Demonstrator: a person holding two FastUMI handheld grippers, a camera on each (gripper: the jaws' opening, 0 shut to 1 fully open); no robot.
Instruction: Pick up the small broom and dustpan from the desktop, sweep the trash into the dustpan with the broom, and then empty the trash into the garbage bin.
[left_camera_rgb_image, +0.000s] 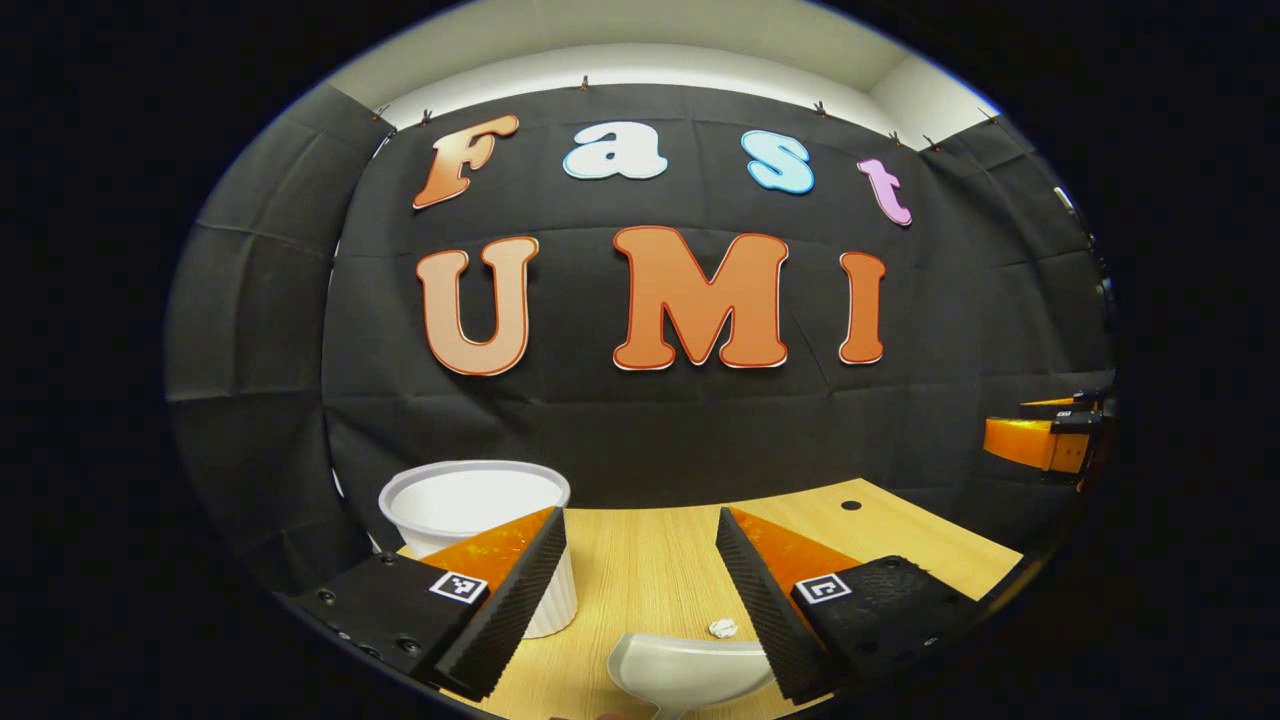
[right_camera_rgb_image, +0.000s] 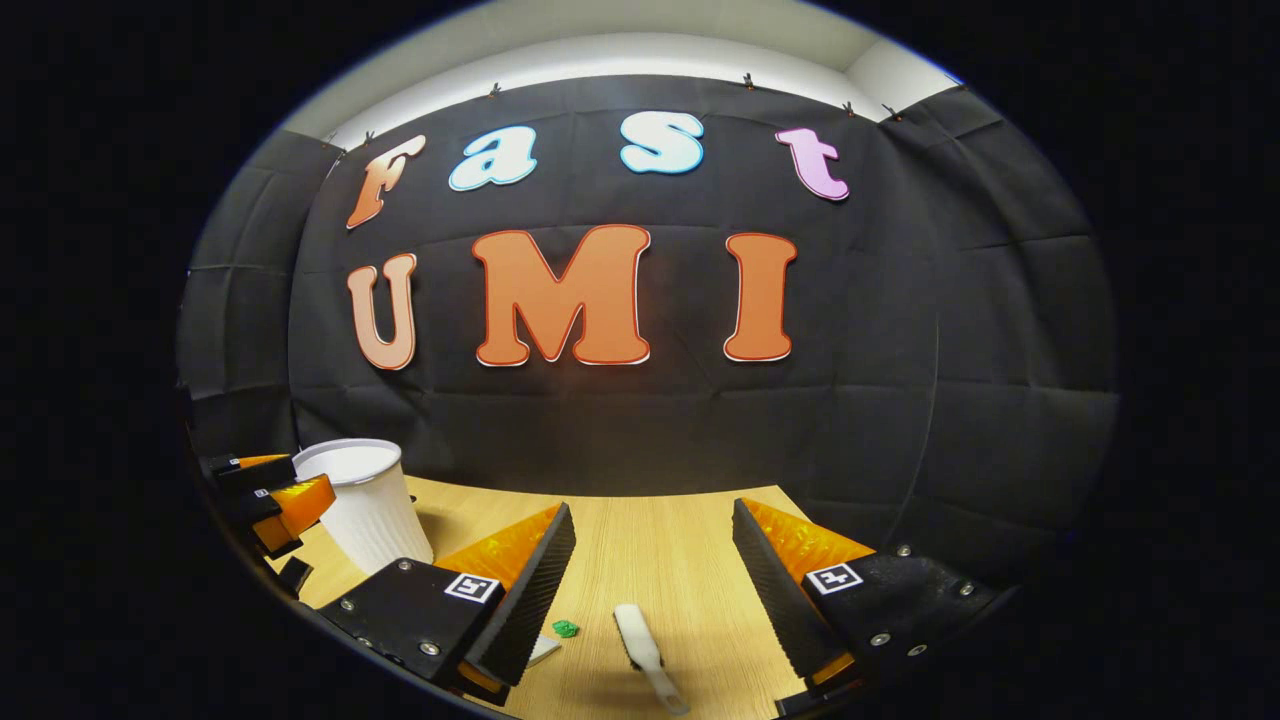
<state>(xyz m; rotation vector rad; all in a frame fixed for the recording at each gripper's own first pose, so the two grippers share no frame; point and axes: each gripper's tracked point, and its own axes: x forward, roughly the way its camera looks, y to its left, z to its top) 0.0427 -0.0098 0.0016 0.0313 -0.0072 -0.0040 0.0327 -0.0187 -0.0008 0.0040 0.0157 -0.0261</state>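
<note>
A white dustpan (left_camera_rgb_image: 690, 672) lies on the wooden desktop (left_camera_rgb_image: 640, 560) low in the left gripper view, between and just below my left gripper's (left_camera_rgb_image: 640, 570) open fingers. A crumpled white scrap (left_camera_rgb_image: 722, 628) rests just beyond it. In the right gripper view a small white broom (right_camera_rgb_image: 645, 655) lies on the desktop (right_camera_rgb_image: 650, 560) under my open right gripper (right_camera_rgb_image: 655, 570), and a green scrap (right_camera_rgb_image: 566, 628) sits to its left. The white ribbed garbage bin (left_camera_rgb_image: 480, 520) (right_camera_rgb_image: 365, 505) stands at the left. The left gripper (right_camera_rgb_image: 265, 500) also shows beside the bin, and the right gripper (left_camera_rgb_image: 1050, 435) at the far right edge.
The desktop ends at the black cloth wall behind. A small dark hole (left_camera_rgb_image: 851, 505) marks the wood at the far right. A white flat piece (right_camera_rgb_image: 543, 650) peeks out by the right gripper's left finger.
</note>
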